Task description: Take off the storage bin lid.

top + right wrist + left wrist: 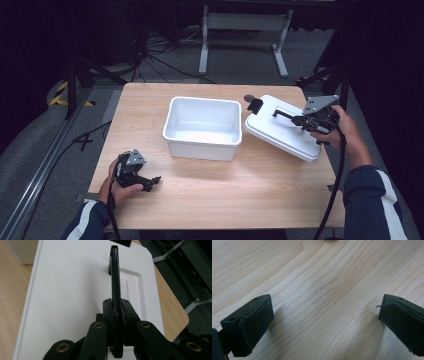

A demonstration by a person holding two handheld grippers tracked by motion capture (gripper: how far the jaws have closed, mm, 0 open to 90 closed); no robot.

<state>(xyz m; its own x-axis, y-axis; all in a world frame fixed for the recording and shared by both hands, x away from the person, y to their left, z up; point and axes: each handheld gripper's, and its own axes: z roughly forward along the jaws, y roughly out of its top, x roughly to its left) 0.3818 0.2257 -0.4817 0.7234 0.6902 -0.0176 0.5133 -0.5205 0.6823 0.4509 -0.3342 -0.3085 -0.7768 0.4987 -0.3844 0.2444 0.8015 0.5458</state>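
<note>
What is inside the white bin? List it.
Nothing visible: the bin shows a bare white floor. Its near wall hides a strip of floor behind it, so that part cannot be checked.

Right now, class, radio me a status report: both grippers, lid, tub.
Right gripper shut on the black handle of the white lid. Left gripper open, low over bare table. Tub open, empty, nothing in the way.

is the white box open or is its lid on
Open: the white box shows its bare inside, and its lid lies beside it, handle clamped by the right gripper.
</note>
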